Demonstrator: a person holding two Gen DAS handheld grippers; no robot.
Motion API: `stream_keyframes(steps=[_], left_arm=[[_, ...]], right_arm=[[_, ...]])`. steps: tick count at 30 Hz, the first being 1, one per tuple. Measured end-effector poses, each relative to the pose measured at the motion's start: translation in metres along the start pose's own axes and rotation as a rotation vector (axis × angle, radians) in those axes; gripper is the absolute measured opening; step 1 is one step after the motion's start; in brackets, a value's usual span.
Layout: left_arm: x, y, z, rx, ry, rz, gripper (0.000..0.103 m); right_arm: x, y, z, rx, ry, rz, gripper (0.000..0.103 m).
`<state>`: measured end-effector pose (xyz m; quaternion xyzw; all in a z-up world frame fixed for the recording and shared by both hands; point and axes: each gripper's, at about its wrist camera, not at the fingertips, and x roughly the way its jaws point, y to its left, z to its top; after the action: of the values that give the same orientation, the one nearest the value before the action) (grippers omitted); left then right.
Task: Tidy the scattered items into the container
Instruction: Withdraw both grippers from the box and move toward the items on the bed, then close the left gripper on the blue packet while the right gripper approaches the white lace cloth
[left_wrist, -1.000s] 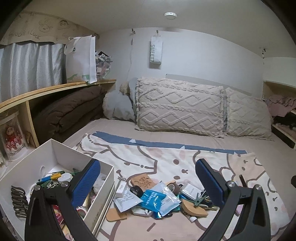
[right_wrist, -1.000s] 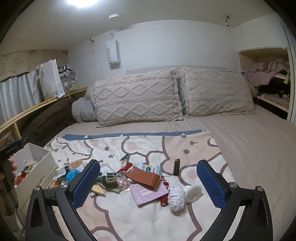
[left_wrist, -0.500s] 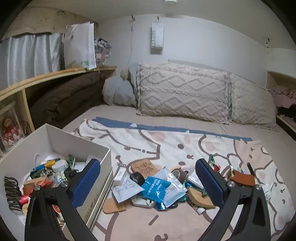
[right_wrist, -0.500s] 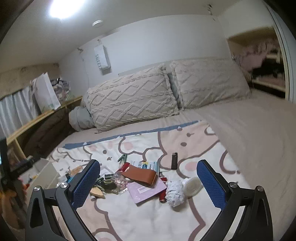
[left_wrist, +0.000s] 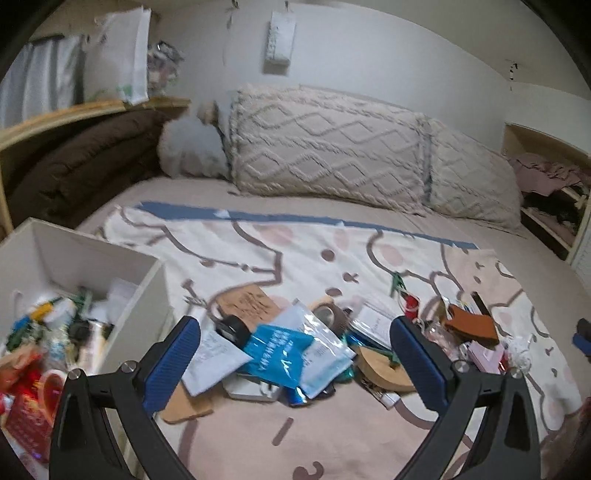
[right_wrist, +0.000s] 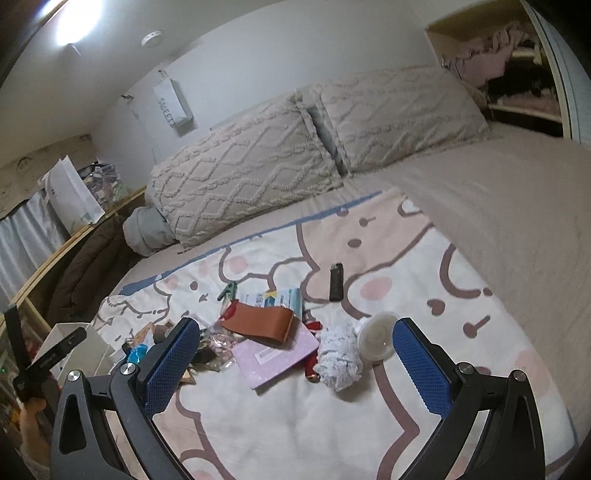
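The bed (right_wrist: 498, 206) is carrying a scattered pile; the white container (left_wrist: 122, 295) is sitting at its left. Both the left hand-held gripper (left_wrist: 295, 354) and right hand-held gripper (right_wrist: 295, 354) are gaping wide, empty. Best approaching one loose item, perhaps the blue packet (left_wrist: 275, 350), squarely.

Left wrist view: you looked along the bed toward the pillows (left_wrist: 325, 147), low over the clutter, with the white box (left_wrist: 147, 291) close at lower left. Right wrist view: you faced the same pillows (right_wrist: 251, 173) from farther right, tilted, slightly higher. Shared ground: both views took in the cartoon blanket (left_wrist: 303, 251), the brown leather piece (right_wrist: 258, 325) and the wall hanger.
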<state>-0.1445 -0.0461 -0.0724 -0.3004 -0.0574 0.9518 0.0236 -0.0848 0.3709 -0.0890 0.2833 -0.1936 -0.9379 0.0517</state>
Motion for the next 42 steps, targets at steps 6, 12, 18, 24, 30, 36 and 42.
stream_keyframes(steps=[6, 12, 18, 24, 30, 36, 42], left_arm=[[0.026, 0.002, -0.010, 0.015, 0.086, -0.029, 0.103], [0.044, -0.006, -0.022, 0.093, 0.134, -0.076, 0.103], [0.057, -0.011, -0.030, 0.164, 0.167, -0.130, 0.103], [0.075, -0.013, -0.037, 0.223, 0.210, -0.155, 0.103], [0.092, -0.007, -0.041, 0.246, 0.241, -0.149, 0.103], [0.098, -0.012, -0.041, 0.274, 0.233, -0.120, 0.103], [0.103, -0.010, -0.037, 0.259, 0.205, -0.098, 0.103]], right_arm=[[0.013, -0.010, -0.005, 0.031, 0.050, 0.020, 0.103], [0.024, -0.016, -0.010, 0.056, 0.094, 0.035, 0.103], [0.033, -0.018, -0.016, 0.050, 0.130, 0.010, 0.103], [0.037, -0.016, -0.018, 0.042, 0.143, 0.016, 0.103], [0.037, -0.013, -0.019, 0.027, 0.148, 0.024, 0.103], [0.044, -0.010, -0.023, 0.006, 0.176, 0.039, 0.103], [0.048, -0.008, -0.025, -0.003, 0.191, 0.041, 0.103]])
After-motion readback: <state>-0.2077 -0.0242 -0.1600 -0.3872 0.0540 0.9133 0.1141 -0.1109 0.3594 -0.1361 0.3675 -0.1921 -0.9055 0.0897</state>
